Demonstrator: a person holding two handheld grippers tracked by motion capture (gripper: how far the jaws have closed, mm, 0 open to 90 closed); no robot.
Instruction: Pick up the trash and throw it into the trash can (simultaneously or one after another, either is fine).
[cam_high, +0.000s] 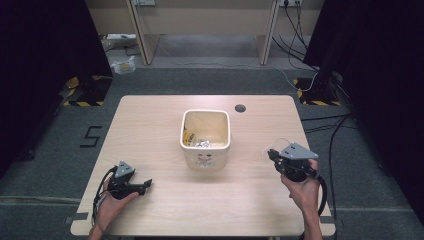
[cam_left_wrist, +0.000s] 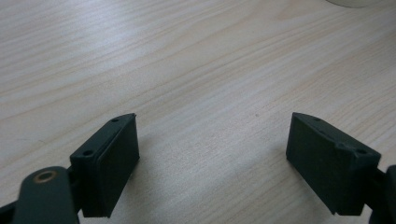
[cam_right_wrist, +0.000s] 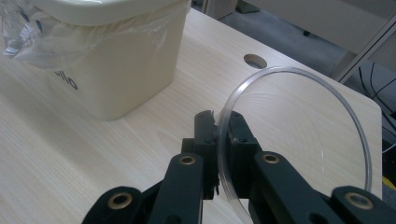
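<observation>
bin (cam_high: 205, 145) mid-table, clear dish (cam_right_wrist: 299, 135) to its right.

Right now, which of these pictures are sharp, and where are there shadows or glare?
High view: soft, evenly lit, dark side curtains. Left gripper view: pale wooden table sharp, dark shadows under the jaws. Right gripper view: round clear plastic lid shows faint glare; jaws slightly blurred.

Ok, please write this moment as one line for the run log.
right gripper: shut on round clear plastic lid | left gripper: open, nothing held | cream square plastic bin: mid-table
</observation>
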